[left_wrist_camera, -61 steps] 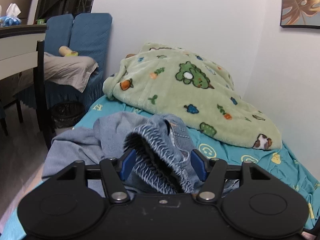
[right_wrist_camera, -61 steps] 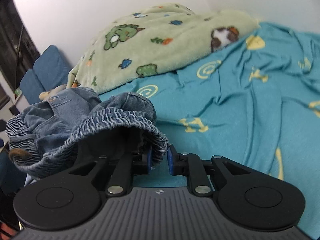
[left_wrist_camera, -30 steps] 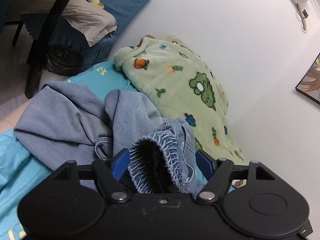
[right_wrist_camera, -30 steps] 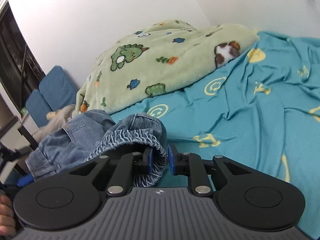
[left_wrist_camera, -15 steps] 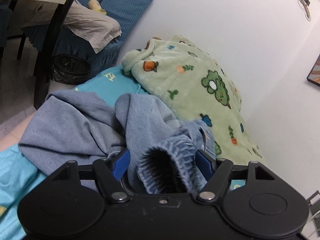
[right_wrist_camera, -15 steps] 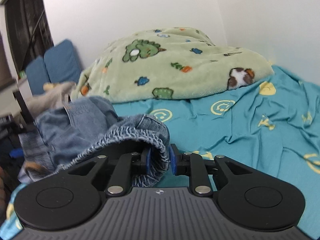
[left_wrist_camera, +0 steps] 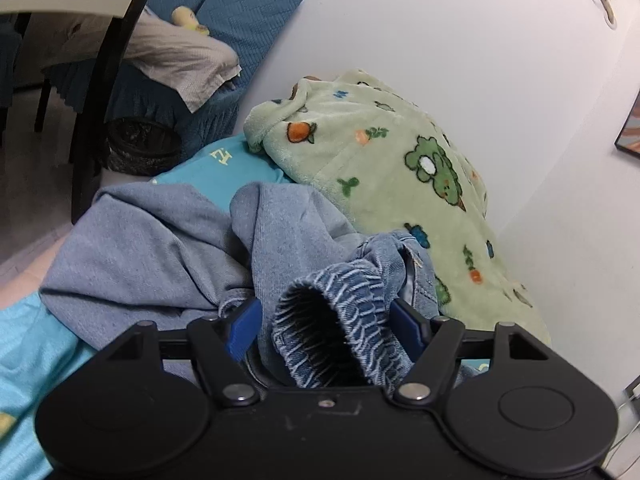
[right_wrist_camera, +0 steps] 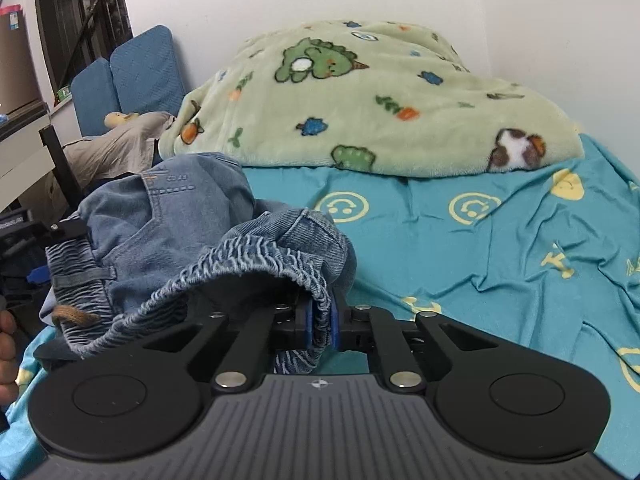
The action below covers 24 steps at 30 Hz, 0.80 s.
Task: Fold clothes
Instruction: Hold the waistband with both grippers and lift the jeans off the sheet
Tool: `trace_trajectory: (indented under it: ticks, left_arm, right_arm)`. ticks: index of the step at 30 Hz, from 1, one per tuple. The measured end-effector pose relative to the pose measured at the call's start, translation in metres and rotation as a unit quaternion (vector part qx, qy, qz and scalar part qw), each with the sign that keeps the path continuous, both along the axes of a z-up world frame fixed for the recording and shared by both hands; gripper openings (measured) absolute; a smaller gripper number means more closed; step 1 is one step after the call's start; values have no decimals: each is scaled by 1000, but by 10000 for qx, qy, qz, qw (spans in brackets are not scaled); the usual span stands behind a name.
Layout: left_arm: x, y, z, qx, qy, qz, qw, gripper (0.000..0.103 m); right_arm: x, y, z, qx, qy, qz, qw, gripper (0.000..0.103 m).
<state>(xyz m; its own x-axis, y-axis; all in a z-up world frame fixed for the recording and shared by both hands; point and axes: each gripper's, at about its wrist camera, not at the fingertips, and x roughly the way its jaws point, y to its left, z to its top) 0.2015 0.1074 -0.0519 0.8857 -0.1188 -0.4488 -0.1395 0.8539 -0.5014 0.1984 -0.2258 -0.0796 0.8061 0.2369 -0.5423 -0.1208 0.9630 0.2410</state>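
Right hand-held gripper [right_wrist_camera: 320, 322] stays clamped on the elastic waistband of the blue denim jeans [right_wrist_camera: 168, 232]; left hand-held gripper [left_wrist_camera: 326, 322] remains wide apart around it, now above the teal smiley-print bed sheet [right_wrist_camera: 500, 248], crumpled grey-blue sweatshirt [left_wrist_camera: 152, 248] beside, green dinosaur-print fleece blanket [right_wrist_camera: 360, 100] behind

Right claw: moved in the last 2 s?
Yes. The right claw has swung left: the green blanket now sits centred in its view, and the dark window has come into sight.

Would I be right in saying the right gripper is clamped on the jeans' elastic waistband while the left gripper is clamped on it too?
Not quite: the left wrist view shows the left gripper open around the jeans. The right gripper is clamped on the waistband.
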Motion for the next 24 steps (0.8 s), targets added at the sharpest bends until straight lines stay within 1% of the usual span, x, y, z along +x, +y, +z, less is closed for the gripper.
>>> trace_trajectory:
  ticks: [6,10,14,17,20,22,24]
  left_arm:
    - [-4,-5,3,232,-25,81,9997,67]
    - [-2,-12,3,427,-93,93,9990,67]
    - [1,-18,0,427,-123,28,9990,67]
    - [1,-19,-2,358,-165,-35,9992,67]
    - [0,-19,-3,197,-205,-142,9995,67]
    - [0,-17,-4,-28,-223,-197,9996,67]
    - [-1,-15,-5,-264,-243,-248,9990,67]
  right_arm:
    - [9,-12,-9,375,430,-357,9977,8]
    - [10,-13,-11,313,499,-273,9979,8]
    - [17,-22,-16,495,599,-198,9968,8]
    - [21,-32,-19,731,616,-281,9950,8]
    - [19,-45,-14,1113,391,-429,9921,8]
    - [14,-53,-10,1387,165,-608,9883,8]
    - [11,-57,-7,1441,-17,-754,9867,7]
